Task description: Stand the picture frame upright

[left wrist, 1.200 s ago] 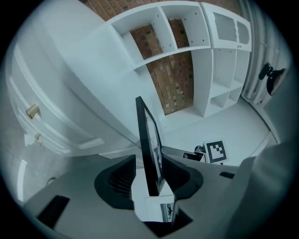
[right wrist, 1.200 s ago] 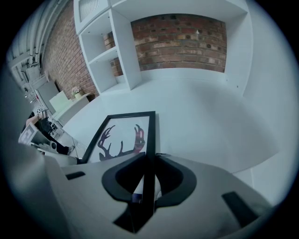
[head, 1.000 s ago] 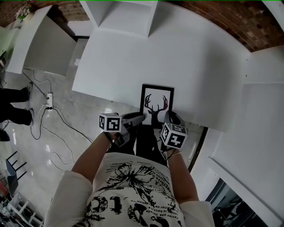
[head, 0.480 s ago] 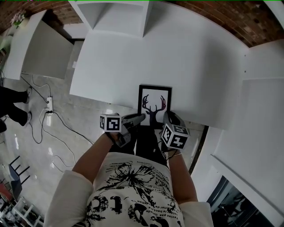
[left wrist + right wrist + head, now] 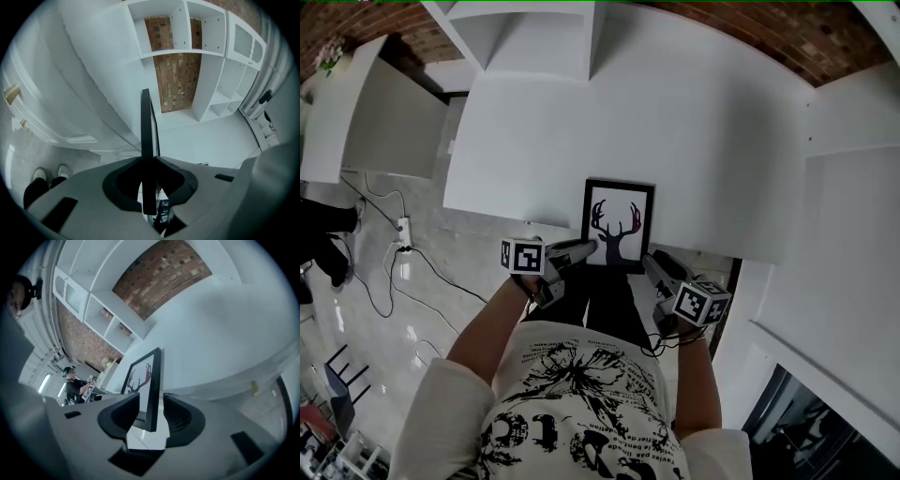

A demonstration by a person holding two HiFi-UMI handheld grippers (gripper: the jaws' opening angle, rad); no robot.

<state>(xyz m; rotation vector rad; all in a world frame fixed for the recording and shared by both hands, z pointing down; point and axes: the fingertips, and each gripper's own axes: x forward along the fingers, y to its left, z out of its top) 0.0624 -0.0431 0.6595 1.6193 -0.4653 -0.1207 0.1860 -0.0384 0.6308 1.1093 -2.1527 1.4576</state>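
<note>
Picture frame [image 5: 618,223] near upright | left gripper [image 5: 589,247] clamps 7 o'clock corner | right gripper [image 5: 648,260] at 5 o'clock, jaws just opened, not gripping | release pending

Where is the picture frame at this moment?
In the head view, the picture frame is centre, at the near edge of the white table, directly before the person.

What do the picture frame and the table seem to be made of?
Picture frame: thin black rim, matte, wood or plastic, I cannot tell which. Table: smooth white top with a soft sheen, probably painted or laminated board.
</note>
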